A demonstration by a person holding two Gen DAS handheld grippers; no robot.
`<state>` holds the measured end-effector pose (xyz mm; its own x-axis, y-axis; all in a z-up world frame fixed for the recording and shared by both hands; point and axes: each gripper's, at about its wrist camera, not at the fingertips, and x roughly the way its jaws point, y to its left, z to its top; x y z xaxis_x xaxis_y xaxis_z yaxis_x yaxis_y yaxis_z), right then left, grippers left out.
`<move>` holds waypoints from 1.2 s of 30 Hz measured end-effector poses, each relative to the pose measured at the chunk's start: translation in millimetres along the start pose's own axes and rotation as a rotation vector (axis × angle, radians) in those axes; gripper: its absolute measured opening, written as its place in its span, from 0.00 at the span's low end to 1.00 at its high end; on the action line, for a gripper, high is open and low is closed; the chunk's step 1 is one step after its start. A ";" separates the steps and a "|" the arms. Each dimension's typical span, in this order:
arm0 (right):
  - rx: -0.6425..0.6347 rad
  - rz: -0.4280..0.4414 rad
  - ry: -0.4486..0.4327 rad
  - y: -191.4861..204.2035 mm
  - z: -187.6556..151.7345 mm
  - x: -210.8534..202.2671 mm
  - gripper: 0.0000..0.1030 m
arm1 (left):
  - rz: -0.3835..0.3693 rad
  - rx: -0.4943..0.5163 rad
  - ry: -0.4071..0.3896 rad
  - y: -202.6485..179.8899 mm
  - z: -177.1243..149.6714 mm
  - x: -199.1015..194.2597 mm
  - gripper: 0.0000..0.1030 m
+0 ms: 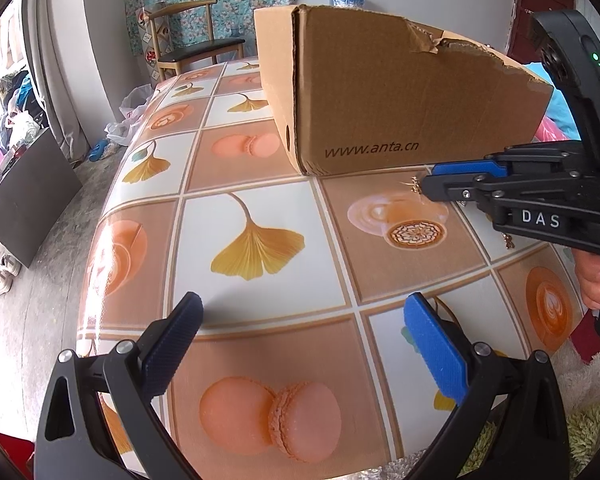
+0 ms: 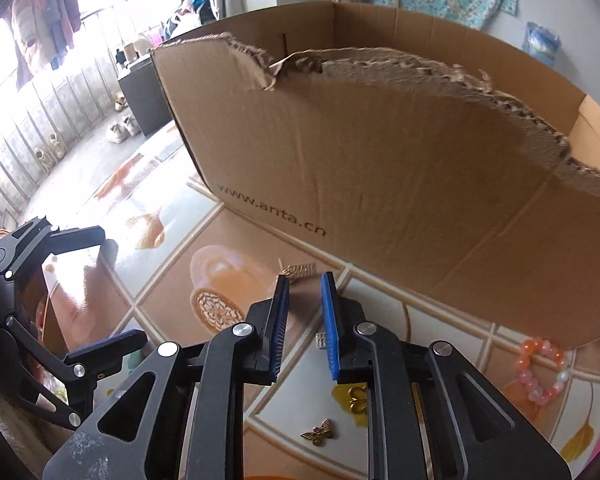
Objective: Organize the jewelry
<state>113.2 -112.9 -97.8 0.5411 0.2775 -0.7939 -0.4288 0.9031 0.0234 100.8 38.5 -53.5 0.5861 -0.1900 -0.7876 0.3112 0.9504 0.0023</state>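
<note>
**Jewelry lay loose on the bench in front of the torn box**

At the far left, the left hand-held gripper point(image 1: 300, 344) hovered over the patterned bench point(image 1: 260, 200) with its jaws spread wide and nothing between them. To its right the cardboard box point(image 2: 380, 168) stood on the bench, its near wall ragged along the torn upper edge. The right hand-held gripper point(image 2: 305, 320) pointed down toward the foot of that wall; a narrow gap showed between its blue pads, which gripped nothing. Just beyond its fingertips a small gold comb-like piece point(image 2: 300, 270) rested on the bench, close to the box. A tiny silver piece point(image 2: 321, 339) showed through the gap between the fingers, lying on the bench below them. Nearer the camera sat a gold clasp-like trinket point(image 2: 357, 396) and a gold butterfly charm point(image 2: 318, 432), a little apart from each other. Farthest right, a bracelet of orange and pink beads point(image 2: 542, 372) lay near the box's corner.
</note>
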 end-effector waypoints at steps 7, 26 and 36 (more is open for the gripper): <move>-0.030 0.100 0.036 24.8 -2.6 -5.3 0.13 | -0.014 0.032 -0.012 0.6 -7.6 -10.7 0.95; -0.011 0.155 0.008 -6.3 0.2 -7.8 0.10 | -0.122 0.074 -0.120 -16.7 -4.5 -31.0 0.68; 0.142 0.225 -0.026 -33.1 -17.7 -59.2 0.14 | -0.213 0.082 -0.144 -17.1 10.7 -26.1 0.56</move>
<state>82.5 -165.0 -62.3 0.4627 0.4836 -0.7430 -0.4358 0.8539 0.2844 88.2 24.5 -26.3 0.5997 -0.4220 -0.6799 0.4946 0.8634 -0.0997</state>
